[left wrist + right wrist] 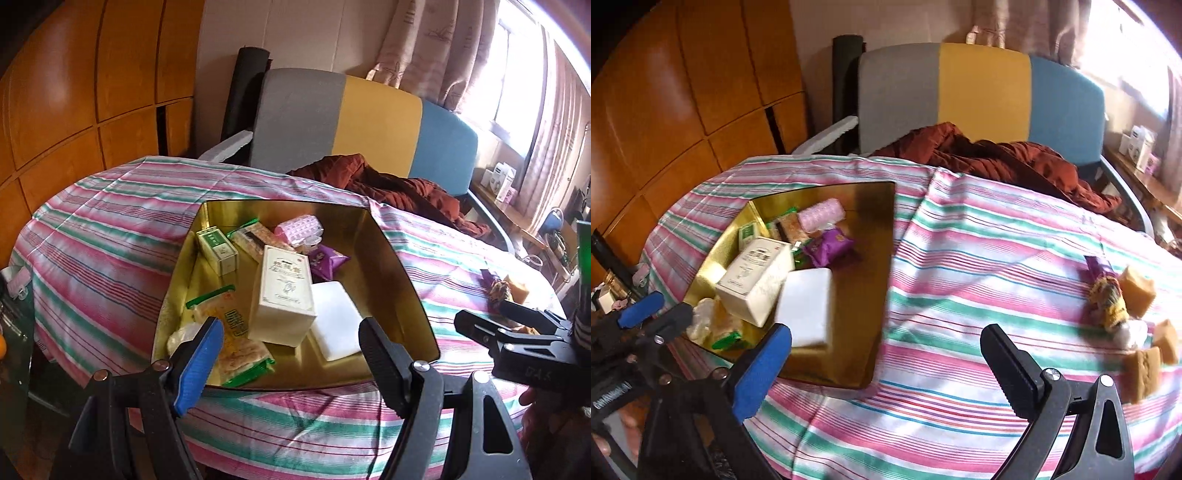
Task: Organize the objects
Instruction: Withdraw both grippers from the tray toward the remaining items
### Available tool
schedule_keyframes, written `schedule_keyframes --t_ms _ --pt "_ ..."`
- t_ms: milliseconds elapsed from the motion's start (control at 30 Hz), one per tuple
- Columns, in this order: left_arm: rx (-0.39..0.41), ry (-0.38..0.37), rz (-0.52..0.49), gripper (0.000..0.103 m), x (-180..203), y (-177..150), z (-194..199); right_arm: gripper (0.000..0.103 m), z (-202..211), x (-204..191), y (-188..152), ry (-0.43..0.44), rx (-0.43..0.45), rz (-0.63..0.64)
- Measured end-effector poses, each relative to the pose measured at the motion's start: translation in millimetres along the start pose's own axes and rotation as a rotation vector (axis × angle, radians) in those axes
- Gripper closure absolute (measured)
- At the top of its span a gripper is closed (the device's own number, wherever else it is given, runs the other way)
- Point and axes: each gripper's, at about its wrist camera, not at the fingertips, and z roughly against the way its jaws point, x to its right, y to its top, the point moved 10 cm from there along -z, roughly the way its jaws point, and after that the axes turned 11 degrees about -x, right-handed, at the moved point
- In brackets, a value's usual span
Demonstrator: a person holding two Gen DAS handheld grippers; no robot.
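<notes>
While both my grippers hung over the striped cloth [960, 266], I took the gold tray [402, 273] as my landmark. My left gripper [291, 354] stood released over the tray's near edge, nothing between its jaws. My right gripper [886, 365] was spread wide and empty, just off the tray's right side.

Inside the tray, a white block [807, 306] lay near the front right corner, beside a cream box [282, 291] tipped against the other packets. It blurred in the right view, so I could not tell whether it rested flat.

Well to the right of the tray, tan blocks [1137, 291] and a yellow patterned wrapper [1108, 299] lay loose on the cloth. I judged the blocks light, a little spongy and easy to crush, best pinched across their flat faces. The wrapper looked soft and slippery; its long axis ran away from me, slightly toward the tray, so I would have gripped it across the middle.
</notes>
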Motion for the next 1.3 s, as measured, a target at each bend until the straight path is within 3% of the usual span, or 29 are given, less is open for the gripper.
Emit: schedule_keyframes --t_ms 200,467,667,800,867,1000,1300 --pt "0.01 -0.039 -0.032 0.026 18.6 3.1 2.4 0.0 2.9 54.9 -8.0 -0.035 -0.014 -0.106" --pt "0.0 -0.103 -0.096 0.026 58.0 12.2 0.0 0.0 23.7 167.0 -20.5 -0.111 -0.034 -0.297" --pt "-0.003 -0.18 -0.197 0.026 113.9 21.3 -0.8 0.0 62.0 265.0 -25.0 -0.205 0.037 -0.451" --pt "-0.029 -0.234 -0.271 0.026 158.4 22.7 -6.8 0.0 76.6 332.8 -47.3 -0.299 0.092 -0.614" --pt "-0.058 -0.257 -0.307 0.026 180.9 20.5 -14.2 0.0 76.0 354.4 -64.5 -0.286 0.095 -0.713" --pt "-0.138 -0.312 -0.357 0.026 226.7 14.5 -37.0 0.0 73.5 378.8 -82.9 -0.154 0.126 -0.9" --pt "-0.313 -0.404 -0.385 0.027 314.0 8.7 -95.3 0.0 64.3 380.1 -92.0 -0.043 0.109 -0.966"
